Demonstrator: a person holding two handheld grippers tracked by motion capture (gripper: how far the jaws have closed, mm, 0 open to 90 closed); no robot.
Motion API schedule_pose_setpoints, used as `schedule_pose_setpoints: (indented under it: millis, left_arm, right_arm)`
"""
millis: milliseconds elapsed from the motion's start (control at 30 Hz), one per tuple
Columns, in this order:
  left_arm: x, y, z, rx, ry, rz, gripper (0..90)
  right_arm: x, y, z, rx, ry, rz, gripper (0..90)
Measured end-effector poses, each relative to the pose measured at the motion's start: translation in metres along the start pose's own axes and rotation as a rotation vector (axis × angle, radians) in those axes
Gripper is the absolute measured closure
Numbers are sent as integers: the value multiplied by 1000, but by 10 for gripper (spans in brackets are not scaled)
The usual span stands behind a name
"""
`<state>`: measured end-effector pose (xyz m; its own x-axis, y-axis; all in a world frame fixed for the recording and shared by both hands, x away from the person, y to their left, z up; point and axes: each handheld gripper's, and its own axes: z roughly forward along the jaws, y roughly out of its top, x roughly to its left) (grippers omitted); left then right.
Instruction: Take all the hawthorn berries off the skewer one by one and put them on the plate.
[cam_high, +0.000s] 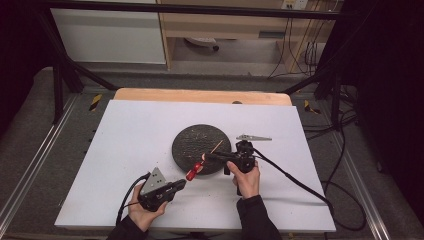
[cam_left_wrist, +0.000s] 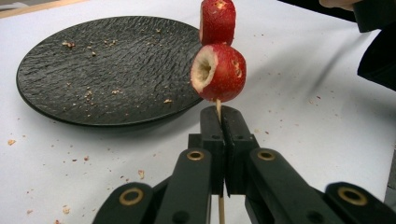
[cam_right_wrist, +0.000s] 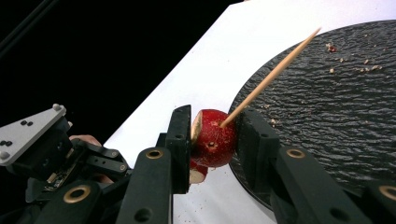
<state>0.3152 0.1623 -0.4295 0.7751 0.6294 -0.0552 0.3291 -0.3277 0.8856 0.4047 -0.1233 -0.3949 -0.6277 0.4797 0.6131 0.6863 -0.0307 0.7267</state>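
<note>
You have a white table (cam_high: 130, 150) on a grey floor (cam_high: 30, 130). Crumbs (cam_left_wrist: 70, 158) lie scattered on it. Behind it stand a white cabinet (cam_high: 107, 35) and a wooden shelf (cam_high: 220, 25); cables (cam_high: 305, 50) hang at right.

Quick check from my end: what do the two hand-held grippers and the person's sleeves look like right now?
Both are black. The left hand-held gripper carries a grey three-cornered plate on top, dotted with small dark markers, and a black cable loops from it. The right hand-held gripper trails a longer black cable off the table edge. Brass-coloured rivets ring the jaw links. Both sleeves are dark.
</note>
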Motion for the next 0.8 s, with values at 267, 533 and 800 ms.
schedule_pose_setpoints:
  millis: [267, 533, 800]
  left_arm:
    - [2, -1, -5, -14, 3, 10, 882]
    - [5, -3, -12, -27, 2, 17, 882]
    - [12, -7, -15, -12, 21, 6, 882]
  right_arm:
    - [-3, 10, -5, -23, 6, 16, 691]
    - [-6, 23, -13, -64, 0, 29, 696]
    - [-12, 45, -19, -105, -66, 13, 706]
